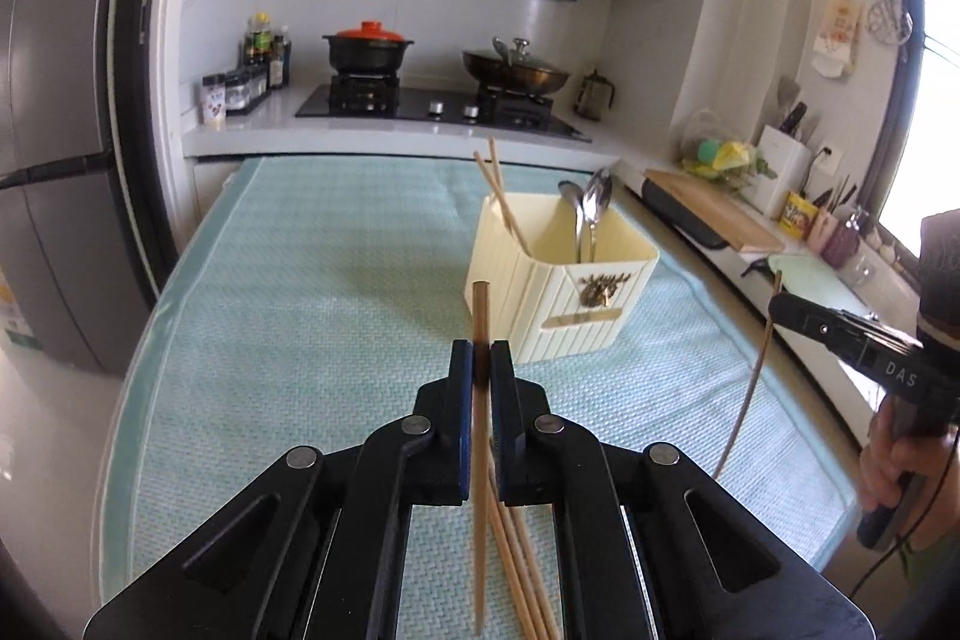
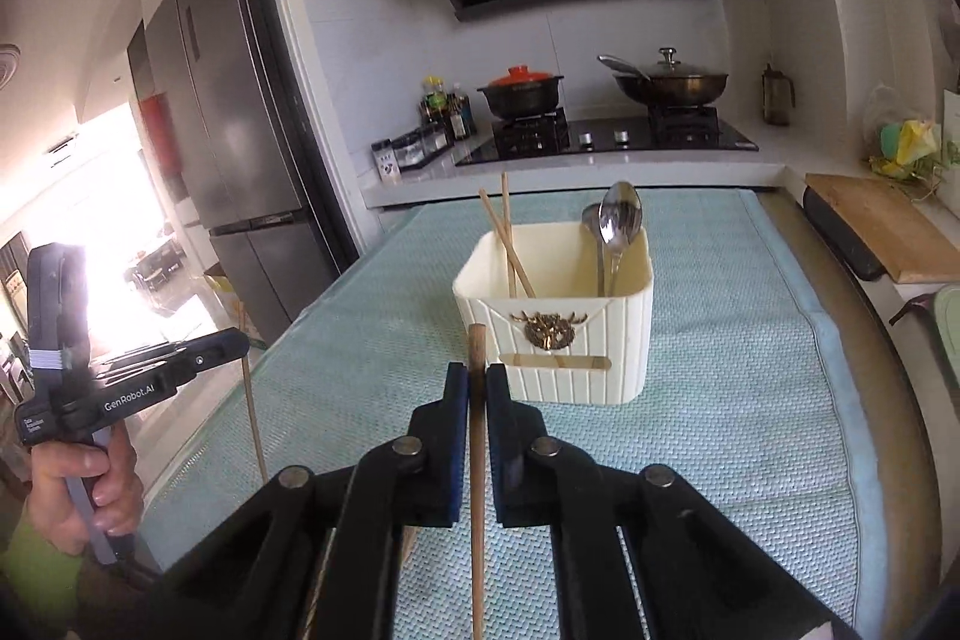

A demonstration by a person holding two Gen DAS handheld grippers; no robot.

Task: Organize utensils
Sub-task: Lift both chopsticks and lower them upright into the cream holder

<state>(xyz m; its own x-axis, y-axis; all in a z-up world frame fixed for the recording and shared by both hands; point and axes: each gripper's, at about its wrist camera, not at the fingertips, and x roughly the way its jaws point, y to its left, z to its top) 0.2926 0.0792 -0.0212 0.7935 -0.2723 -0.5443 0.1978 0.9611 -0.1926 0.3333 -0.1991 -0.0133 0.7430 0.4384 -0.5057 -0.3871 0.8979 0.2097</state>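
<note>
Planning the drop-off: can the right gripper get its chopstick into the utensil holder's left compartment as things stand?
Probably yes. The right gripper is shut on its chopstick, the utensil holder stands ahead with nothing between, and its left compartment holds only two chopsticks.

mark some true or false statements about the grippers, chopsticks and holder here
1. Each gripper is shut on a chopstick. True: left gripper on its chopstick, right gripper on its chopstick.
2. The holder is empty. False: it holds two chopsticks and two spoons.
3. More chopsticks lie on the mat. True.
4. The holder lies on its side. False: it stands upright.
</note>
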